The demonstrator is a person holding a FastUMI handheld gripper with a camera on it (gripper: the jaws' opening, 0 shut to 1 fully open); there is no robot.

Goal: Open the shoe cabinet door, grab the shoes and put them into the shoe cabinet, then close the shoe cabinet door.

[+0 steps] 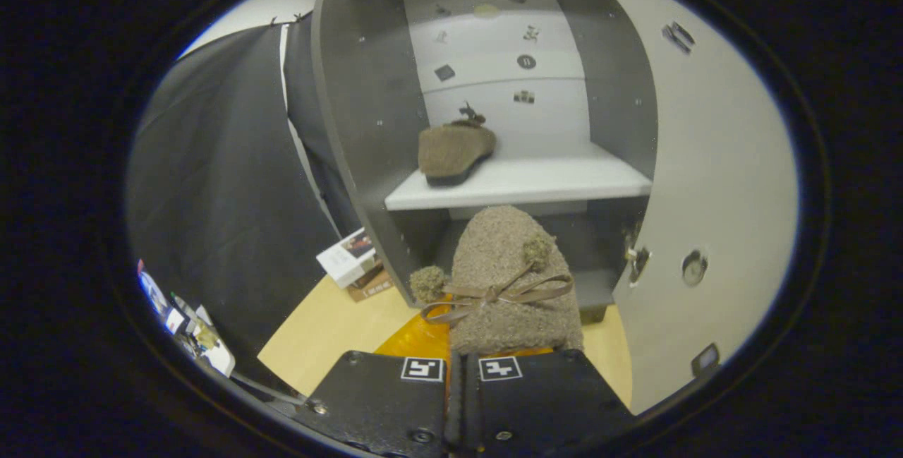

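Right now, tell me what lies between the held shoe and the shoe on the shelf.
Nothing but the shelf's front edge and bare white board. The gripper, jaws closed on the held shoe, keeps it below and in front of the shelf; the other shoe sits further back, left.

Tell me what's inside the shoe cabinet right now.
One shoe sits on the white shelf of the shoe cabinet. The shoe held by the gripper hides most of the lower compartment.
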